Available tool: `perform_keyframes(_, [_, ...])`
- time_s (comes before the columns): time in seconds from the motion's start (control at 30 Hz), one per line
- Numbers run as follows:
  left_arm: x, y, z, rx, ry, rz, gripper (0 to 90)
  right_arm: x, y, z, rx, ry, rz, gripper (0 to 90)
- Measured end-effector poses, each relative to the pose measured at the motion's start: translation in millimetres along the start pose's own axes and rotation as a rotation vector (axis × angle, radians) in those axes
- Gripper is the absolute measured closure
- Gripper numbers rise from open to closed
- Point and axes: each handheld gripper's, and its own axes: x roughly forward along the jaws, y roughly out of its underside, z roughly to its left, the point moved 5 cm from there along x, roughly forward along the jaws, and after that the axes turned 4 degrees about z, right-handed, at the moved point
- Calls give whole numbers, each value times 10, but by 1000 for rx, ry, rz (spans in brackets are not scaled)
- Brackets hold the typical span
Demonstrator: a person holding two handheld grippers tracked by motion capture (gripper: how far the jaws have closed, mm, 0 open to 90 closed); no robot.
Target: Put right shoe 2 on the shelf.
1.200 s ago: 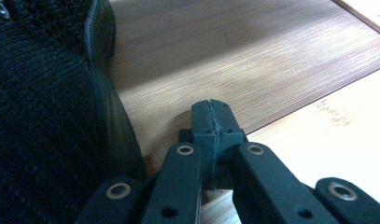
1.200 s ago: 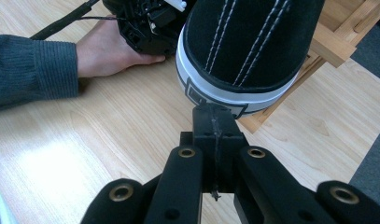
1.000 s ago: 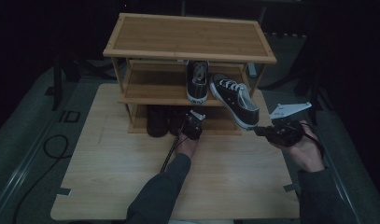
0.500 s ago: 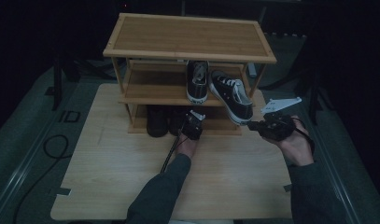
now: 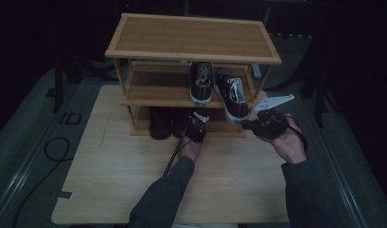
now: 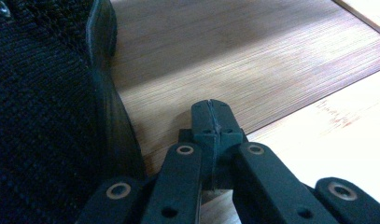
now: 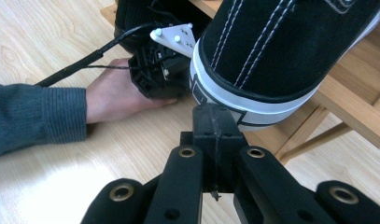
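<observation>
Two black sneakers sit on the rack's middle shelf [image 5: 153, 97], the right sneaker [image 5: 233, 97] with its heel overhanging the edge against the right gripper [image 7: 215, 122], jaws clenched empty, needing a final push.

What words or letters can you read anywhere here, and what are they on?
"ID": pale letters on the dark floor mat left of the table.
Heel patch of the left sneaker: pale marking, too small to read.
Heel of the right sneaker: dark patch, nothing legible.
</observation>
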Motion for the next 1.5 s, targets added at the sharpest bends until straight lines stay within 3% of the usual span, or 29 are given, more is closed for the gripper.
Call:
perform_keyframes(0.43, [3,1,-1,-4,-2,-3,900,89,-87,11,9,-21,-14,900])
perform_keyframes(0.93, [0,0,4,-4,-7,-4,900,170,-138,-78,28,-7,-8,900])
perform_keyframes(1.3, [5,-5,0,8,14,0,900,165,-158,-115,14,-5,-4,900])
perform_keyframes(1.33, [-2,-3,3,-3,-7,1,900,167,-163,-112,15,-5,-2,900])
perform_keyframes(1.5, [-3,1,6,0,-8,2,900,204,-223,-88,5,1,-11,900])
